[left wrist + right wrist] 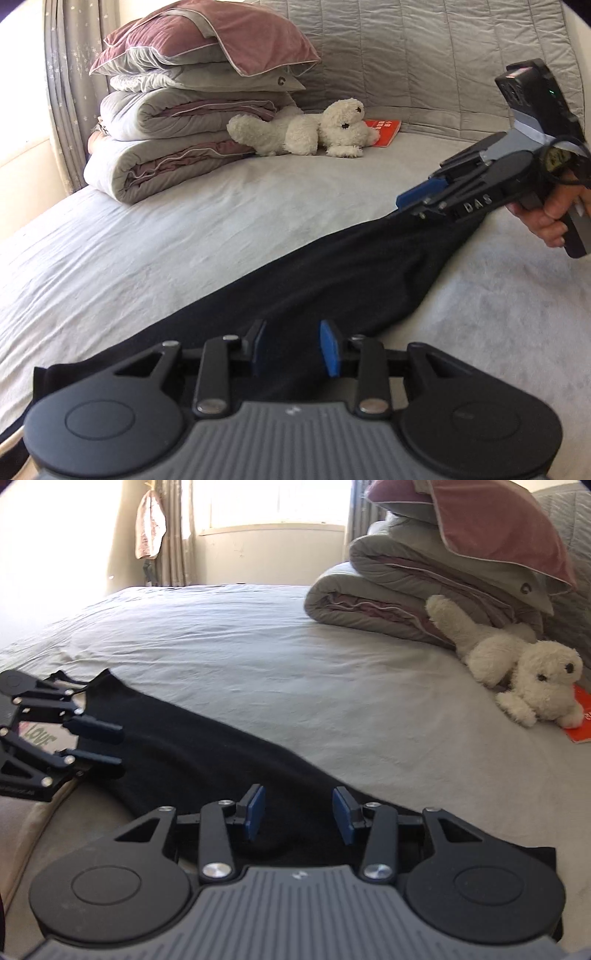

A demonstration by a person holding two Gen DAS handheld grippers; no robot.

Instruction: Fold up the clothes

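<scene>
A long black garment of soft fabric (332, 280) is seen stretched out flat in a narrow band across a bed covered with a pale grey sheet (155, 236). The left gripper (295, 349) is held low over one end of the garment, its blue pads set apart with dark cloth seen between them, and no pinch on the fabric can be made out, so it is read as released. The right gripper (299, 818) is placed over the other end of the garment, its pads likewise spread with cloth lying below and between them, not pressed on it; in the left wrist view it is seen gripped by a person's hand (550, 218) at the garment's far end. At the head of the bed a stack of folded grey and mauve quilts topped by a mauve pillow (184, 110) is piled against a quilted grey headboard (424, 55). A white plush dog (310, 129) is laid beside the stack, with a red booklet (384, 131) just behind it. Patterned curtains (173, 535) are hung by a bright window.
</scene>
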